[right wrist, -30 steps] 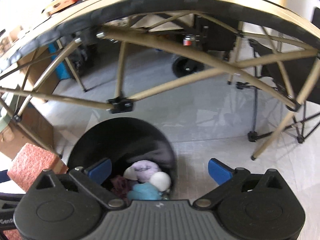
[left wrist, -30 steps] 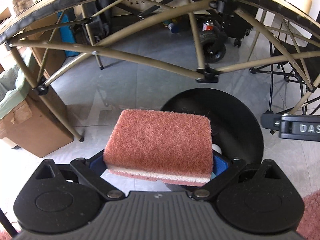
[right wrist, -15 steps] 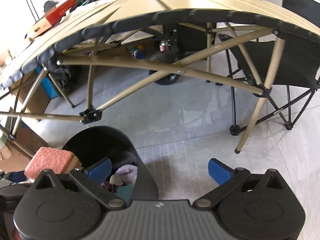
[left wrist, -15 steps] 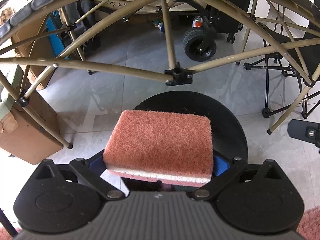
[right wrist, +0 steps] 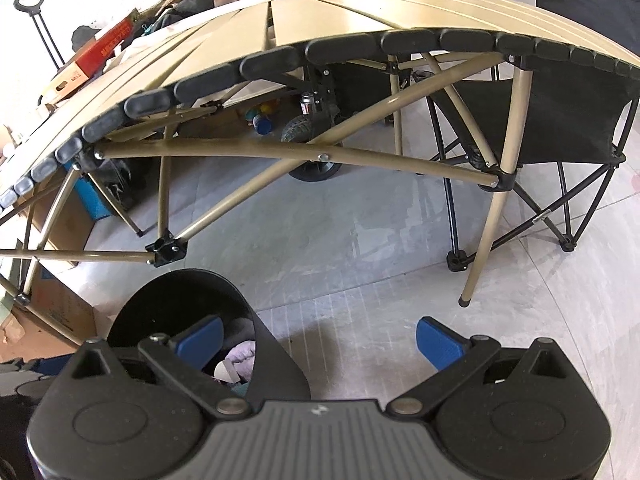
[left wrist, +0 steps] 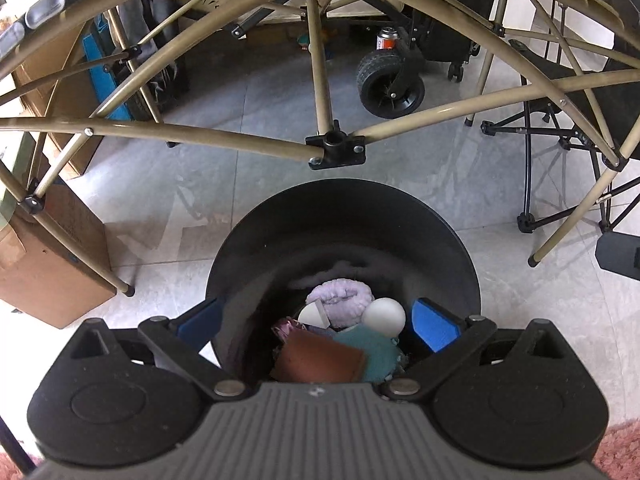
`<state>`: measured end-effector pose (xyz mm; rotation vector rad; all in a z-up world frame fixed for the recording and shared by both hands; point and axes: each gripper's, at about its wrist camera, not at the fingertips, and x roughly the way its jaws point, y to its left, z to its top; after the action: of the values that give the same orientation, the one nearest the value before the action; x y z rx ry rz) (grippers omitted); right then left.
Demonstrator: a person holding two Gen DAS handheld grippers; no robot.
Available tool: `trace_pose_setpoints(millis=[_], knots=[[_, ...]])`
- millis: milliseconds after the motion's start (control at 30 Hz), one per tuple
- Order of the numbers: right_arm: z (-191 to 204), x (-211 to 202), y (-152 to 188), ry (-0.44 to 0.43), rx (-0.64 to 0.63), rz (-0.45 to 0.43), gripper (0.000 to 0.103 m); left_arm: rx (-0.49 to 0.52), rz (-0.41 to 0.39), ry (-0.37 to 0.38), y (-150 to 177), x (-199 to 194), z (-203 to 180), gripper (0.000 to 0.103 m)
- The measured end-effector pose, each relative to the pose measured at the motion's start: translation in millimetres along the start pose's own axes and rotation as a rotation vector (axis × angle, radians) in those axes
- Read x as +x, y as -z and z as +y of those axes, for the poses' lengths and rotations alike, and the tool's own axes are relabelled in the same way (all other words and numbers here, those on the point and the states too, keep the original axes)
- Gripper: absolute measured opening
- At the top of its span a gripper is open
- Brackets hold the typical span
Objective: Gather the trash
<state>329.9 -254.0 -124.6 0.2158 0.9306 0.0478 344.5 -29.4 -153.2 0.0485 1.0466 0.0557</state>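
- Left wrist view: the left gripper point(left wrist: 316, 322) hangs directly over the mouth of the black bin point(left wrist: 344, 216), its jaws spread wide with nothing between the blue pads, so whatever falls from them drops straight inside.
- The reddish-brown sponge point(left wrist: 320, 358) lies in the bin on top of the pile, just below the jaws and free of them. I judge this drop done.
- Beside the sponge sit a teal cloth point(left wrist: 374, 354), a lilac fluffy piece point(left wrist: 340, 306) and two white balls point(left wrist: 385, 316), all touching one another in the bottom of the bin.
- The bin stands on the grey tiled floor point(left wrist: 248, 200) just in front of the folding bench frame point(left wrist: 332, 148), close enough to serve as the drop point for rubbish from the bench.
- Right wrist view: the right gripper point(right wrist: 318, 340) is held to the right of the bin point(right wrist: 192, 296), jaws wide apart and empty, out of the way of the drop.
- The slatted bench point(right wrist: 340, 28) rises ahead of it, and no loose trash shows on the visible part of its top.
- A black folding chair point(right wrist: 568, 112) stands beyond the bench's right leg, well apart from the bin.
- Next move, in my judgement: lift both grippers back toward the bench top to look for more trash.
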Motion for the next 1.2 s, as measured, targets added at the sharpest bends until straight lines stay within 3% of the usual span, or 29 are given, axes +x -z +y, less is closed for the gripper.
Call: trace_pose_setpoints(millis=[367,533,767,967,1200], knots=[[8,-11,5,-0.031,-0.019,-0.024,0.103,-0.017,-0.064,0.005,4,-23,13,0.103],[18,-38,11,-0.063,-0.049,-0.107,0.103,-0.055,-0.194,0.013,12,-66,29,0.103],[38,-104,27,-0.141,-0.122,-0.272,0.103,-0.058,-0.415,0.056,31,-158,48,0.103],[50,-168,56,-0.194,-0.201,-0.405,0.103,-0.028,-0.572,0.030,67,-229,60,0.103],[54,-229,103,-0.212,-0.274,-0.454,0.103,-0.039,-0.682,-0.003,126,-281,69,0.103]])
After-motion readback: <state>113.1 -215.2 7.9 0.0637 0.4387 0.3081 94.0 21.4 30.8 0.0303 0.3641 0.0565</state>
